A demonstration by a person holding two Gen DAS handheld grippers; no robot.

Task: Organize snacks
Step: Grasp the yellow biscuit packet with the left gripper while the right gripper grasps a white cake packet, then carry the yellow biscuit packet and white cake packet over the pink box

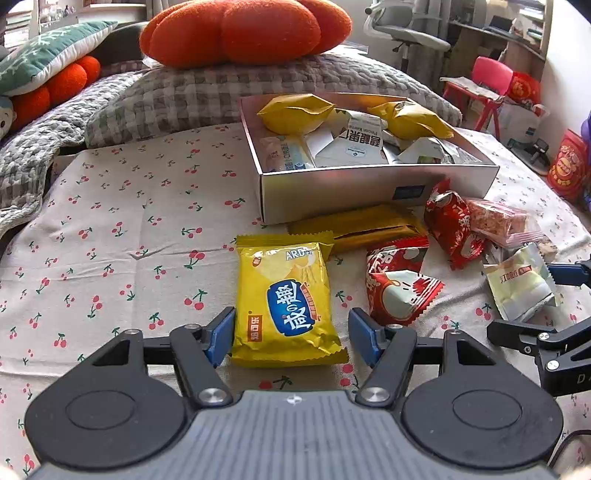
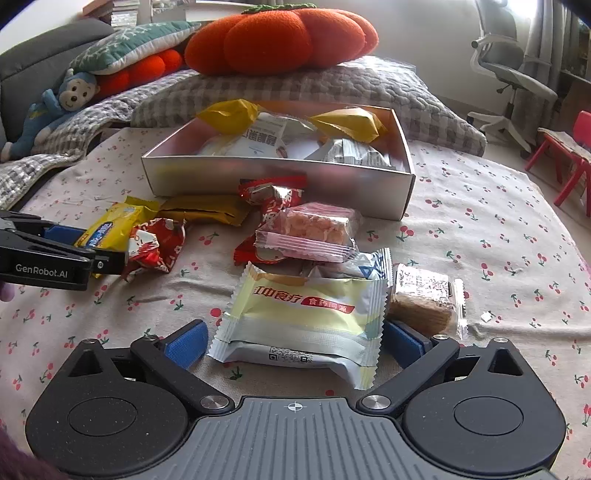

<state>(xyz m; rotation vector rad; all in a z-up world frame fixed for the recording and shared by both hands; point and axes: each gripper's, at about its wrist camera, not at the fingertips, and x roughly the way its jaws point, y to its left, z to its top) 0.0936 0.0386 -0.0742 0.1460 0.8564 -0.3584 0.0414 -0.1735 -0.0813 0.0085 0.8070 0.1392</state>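
A yellow chip packet (image 1: 286, 299) lies flat on the cherry-print sheet between the blue pads of my left gripper (image 1: 291, 325). The jaws are open, with a gap on the packet's right side. My right gripper (image 2: 295, 332) is open around a pale green and white packet (image 2: 303, 317) that rests on the sheet, and a gap shows at its left pad. Behind both stands a silver box (image 1: 369, 184) holding yellow and white snack packets. Loose red packets (image 1: 399, 284), a pink clear-wrapped bar (image 2: 314, 232) and a gold packet (image 1: 369, 229) lie in front of the box.
A wrapped brown biscuit (image 2: 424, 302) lies right of the pale packet. Behind the box are a grey checked quilt (image 1: 207, 88) and an orange pumpkin cushion (image 1: 240, 29). An office chair (image 2: 517, 74) and a red stool (image 2: 569, 162) stand off the bed at right.
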